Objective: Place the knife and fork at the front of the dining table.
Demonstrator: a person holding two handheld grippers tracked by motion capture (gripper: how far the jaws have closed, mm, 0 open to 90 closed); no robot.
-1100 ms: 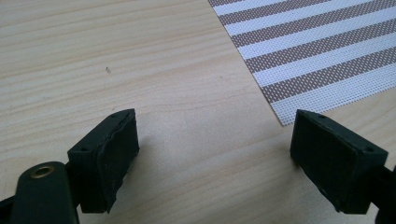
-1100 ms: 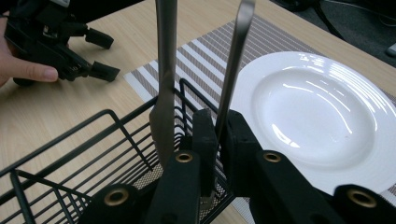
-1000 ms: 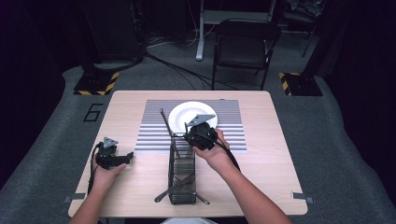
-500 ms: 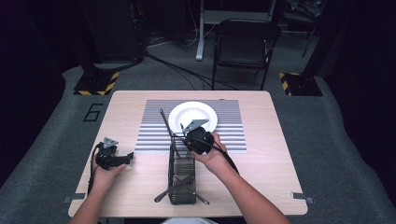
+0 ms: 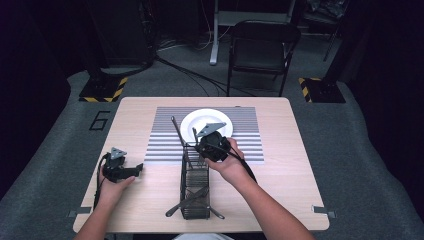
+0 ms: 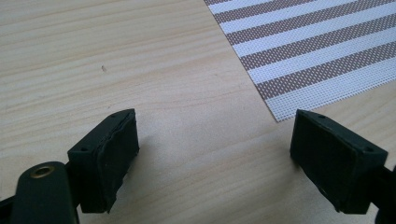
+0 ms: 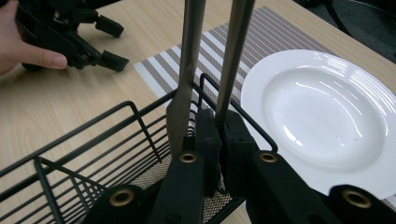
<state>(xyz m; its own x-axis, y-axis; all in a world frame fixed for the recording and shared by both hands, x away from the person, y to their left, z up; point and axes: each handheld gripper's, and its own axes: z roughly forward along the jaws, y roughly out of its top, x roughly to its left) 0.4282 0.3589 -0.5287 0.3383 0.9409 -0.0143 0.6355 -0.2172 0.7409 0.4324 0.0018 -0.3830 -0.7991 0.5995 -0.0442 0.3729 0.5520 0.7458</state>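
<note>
A black wire basket (image 5: pixel 186 200) stands lengthwise on the wooden table (image 5: pixel 280 180) in the high view, with metal utensils in it. My right gripper (image 5: pixel 212 145) is at the basket's far end, beside the white plate (image 5: pixel 197 122). In the right gripper view its jaws (image 7: pixel 223 126) are shut on a slim upright metal utensil handle (image 7: pixel 233 56) just inside the basket rim (image 7: pixel 93 126). A second, flatter handle (image 7: pixel 191 56) stands right beside it, outside the jaws. My left gripper (image 5: pixel 136 171) rests low over bare wood on the left, open with nothing between its jaws (image 6: pixel 215 154).
A striped placemat (image 5: pixel 165 135) lies under the plate (image 7: pixel 322 107) and the basket's far end; its corner (image 6: pixel 317 51) is near the left gripper. One long handle (image 5: pixel 176 130) leans out of the basket. A folding chair (image 5: pixel 262 50) stands beyond the table.
The right gripper has shifted only slightly at the basket's far end. The left hand and its gripper have stayed where they were.
</note>
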